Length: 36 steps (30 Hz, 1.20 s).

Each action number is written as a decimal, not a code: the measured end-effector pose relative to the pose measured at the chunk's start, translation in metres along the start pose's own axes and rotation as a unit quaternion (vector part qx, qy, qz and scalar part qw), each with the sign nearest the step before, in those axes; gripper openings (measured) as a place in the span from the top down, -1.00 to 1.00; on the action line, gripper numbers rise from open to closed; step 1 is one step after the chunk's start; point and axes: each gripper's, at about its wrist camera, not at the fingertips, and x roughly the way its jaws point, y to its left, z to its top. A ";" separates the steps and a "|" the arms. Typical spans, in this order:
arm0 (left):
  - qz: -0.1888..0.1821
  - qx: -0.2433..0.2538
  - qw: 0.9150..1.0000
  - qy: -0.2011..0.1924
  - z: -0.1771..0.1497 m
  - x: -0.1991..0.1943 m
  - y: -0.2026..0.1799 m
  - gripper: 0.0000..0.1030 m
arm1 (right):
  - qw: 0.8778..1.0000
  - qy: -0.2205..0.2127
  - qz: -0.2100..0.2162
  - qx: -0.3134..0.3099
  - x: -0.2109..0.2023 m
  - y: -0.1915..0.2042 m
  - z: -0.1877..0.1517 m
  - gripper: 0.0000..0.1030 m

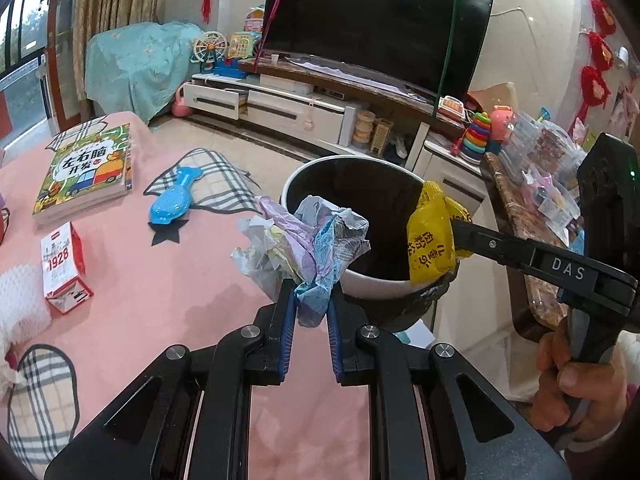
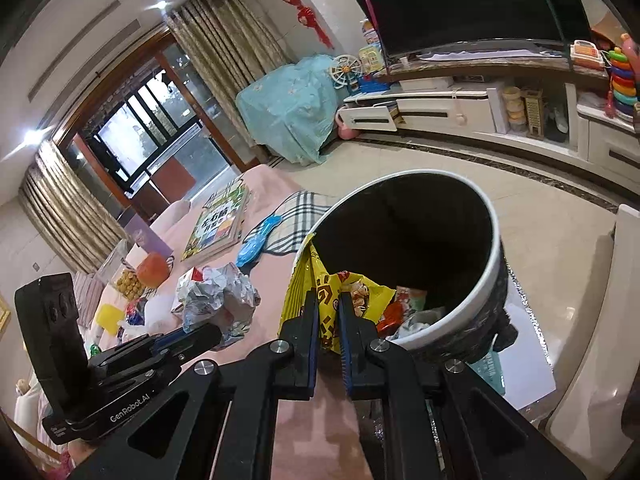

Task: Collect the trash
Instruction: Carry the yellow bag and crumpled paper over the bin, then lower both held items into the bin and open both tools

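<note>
1. Left wrist view: a crumpled wad of paper [image 1: 304, 240] is pinched between the blue pads of the left gripper [image 1: 312, 300] and is held just beside the near rim of the trash bin [image 1: 360, 284], above the pink-covered table [image 1: 168, 280].
2. From the right side of the same view, a yellow snack wrapper [image 1: 434, 236] is gripped by the right gripper [image 1: 454, 234] and held over the bin's right rim; a hand [image 1: 576, 380] is seen on that tool's handle.
3. Right wrist view: the right gripper [image 2: 328, 304] is shown with its jaws pressed together on the yellow wrapper [image 2: 332, 284], which hangs partly inside the black-lined bin [image 2: 452, 312] at its near rim.
4. Discarded scraps [image 2: 408, 312] are seen lying at the bottom of the bin.
5. To the left in this view, the paper wad [image 2: 224, 300] is carried by the left gripper [image 2: 218, 334], above the table's near edge.
6. Elsewhere on the table [image 2: 272, 280], a children's book [image 1: 90, 172] is laid toward the far left corner, a blue plastic toy [image 1: 172, 202] rests near the far edge on a plaid patch, and a red-and-white carton [image 1: 64, 268] lies near the left edge.
7. Behind the table, a dark television [image 1: 376, 20] is seen on a white media console [image 1: 280, 104].
</note>
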 end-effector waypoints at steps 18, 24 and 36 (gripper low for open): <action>0.001 0.016 1.000 0.000 0.019 0.020 -0.021 0.73 | 1.000 -0.011 -0.017 0.006 0.000 -0.024 0.017 0.82; -0.001 0.021 1.000 -0.001 0.029 0.027 -0.025 0.73 | 1.000 -0.008 -0.025 0.005 0.003 -0.028 0.023 0.82; -0.012 0.011 1.000 0.008 0.043 0.044 -0.026 0.73 | 0.999 -0.001 -0.036 0.015 0.012 -0.037 0.034 0.82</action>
